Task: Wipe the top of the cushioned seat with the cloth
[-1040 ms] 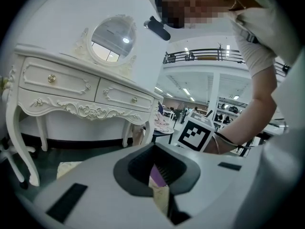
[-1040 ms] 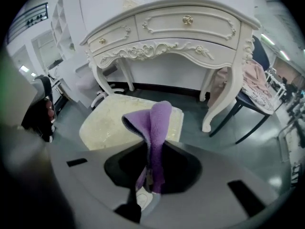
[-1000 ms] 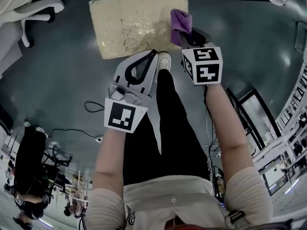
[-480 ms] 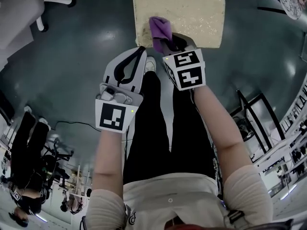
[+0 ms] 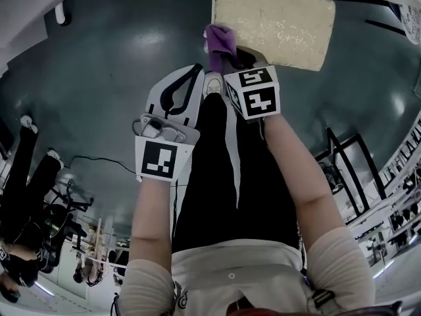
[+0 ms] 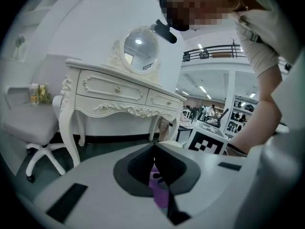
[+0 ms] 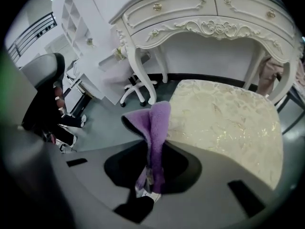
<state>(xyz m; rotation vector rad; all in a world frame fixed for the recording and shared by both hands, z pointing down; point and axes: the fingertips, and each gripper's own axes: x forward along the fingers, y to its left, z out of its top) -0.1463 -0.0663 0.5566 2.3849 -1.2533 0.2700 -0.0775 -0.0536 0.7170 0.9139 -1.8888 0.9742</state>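
cloth [image 5: 220,40] | slid left across seat [image 5: 283,18] | now at near-left corner

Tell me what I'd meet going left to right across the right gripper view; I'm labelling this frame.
Dark office chair → purple cloth → cushioned seat

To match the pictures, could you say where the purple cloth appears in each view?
Head view: cloth top centre, at the cushioned seat's corner.
Left gripper view: purple sliver low centre, past the jaws.
Right gripper view: centre, in the jaws.
Shared landmark: the cushioned seat (head, right views).
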